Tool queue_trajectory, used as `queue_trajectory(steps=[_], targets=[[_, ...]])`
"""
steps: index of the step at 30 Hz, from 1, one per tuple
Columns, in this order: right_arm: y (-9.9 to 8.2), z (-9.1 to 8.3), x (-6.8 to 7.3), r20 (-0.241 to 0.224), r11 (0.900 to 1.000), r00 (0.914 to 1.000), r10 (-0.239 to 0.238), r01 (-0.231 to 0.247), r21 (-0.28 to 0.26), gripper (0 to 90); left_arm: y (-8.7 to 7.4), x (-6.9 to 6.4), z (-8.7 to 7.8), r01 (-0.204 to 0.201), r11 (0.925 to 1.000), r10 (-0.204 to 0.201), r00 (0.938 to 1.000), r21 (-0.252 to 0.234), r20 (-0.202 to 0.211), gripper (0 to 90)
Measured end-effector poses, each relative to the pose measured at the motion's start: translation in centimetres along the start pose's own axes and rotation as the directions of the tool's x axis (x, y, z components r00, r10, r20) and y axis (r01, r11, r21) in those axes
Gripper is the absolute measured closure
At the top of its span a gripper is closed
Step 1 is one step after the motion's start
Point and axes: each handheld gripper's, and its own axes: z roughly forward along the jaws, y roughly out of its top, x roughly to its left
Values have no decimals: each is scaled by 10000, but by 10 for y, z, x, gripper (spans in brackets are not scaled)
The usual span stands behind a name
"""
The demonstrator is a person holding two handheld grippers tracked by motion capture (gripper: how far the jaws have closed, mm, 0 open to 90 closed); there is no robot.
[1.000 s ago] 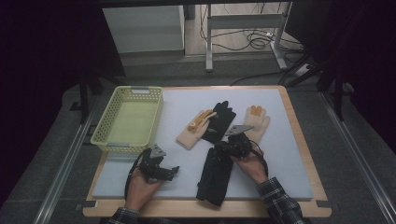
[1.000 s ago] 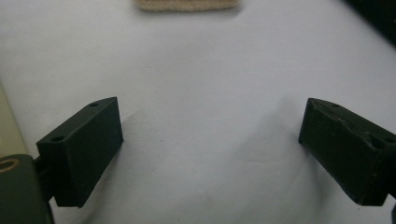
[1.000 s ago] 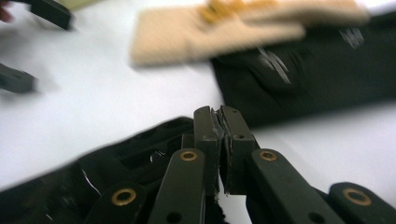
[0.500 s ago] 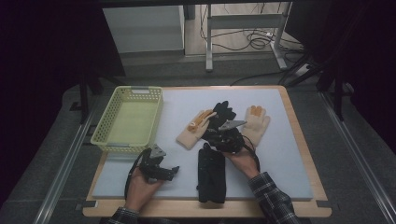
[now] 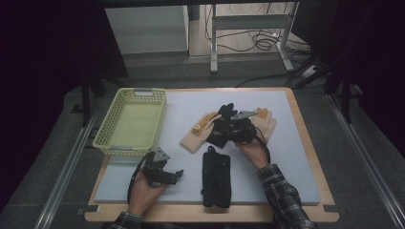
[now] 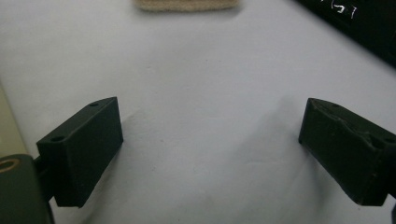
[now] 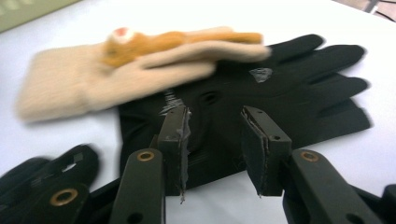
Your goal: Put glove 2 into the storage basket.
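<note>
My right gripper (image 7: 212,149): jaws just opening, apart, nothing clamped, over second black glove (image 7: 280,88) beside beige glove (image 7: 93,79). First black glove (image 5: 216,176) released nearer me. Left gripper (image 6: 210,149): agape, idle. Basket (image 5: 107,131) awaits.

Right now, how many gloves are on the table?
4: a black glove near the front edge, a black glove under the right gripper, a beige glove overlapping it, and another beige glove behind that gripper, partly hidden.
</note>
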Motion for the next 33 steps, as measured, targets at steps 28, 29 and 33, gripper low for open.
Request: queue_trajectory(steps=[28,29,33], targets=[[22,54,-11,466,9900,9977,500,-557,1299,750,0,0,0,-2,10000,2,10000,-22,-6,63],[22,53,-13,366,9893,9976,584,-628,1314,754,0,0,0,-5,10000,5,10000,-19,-5,63],[22,44,-16,423,9923,9987,284,-332,1195,758,0,0,0,-4,10000,4,10000,2,0,62]])
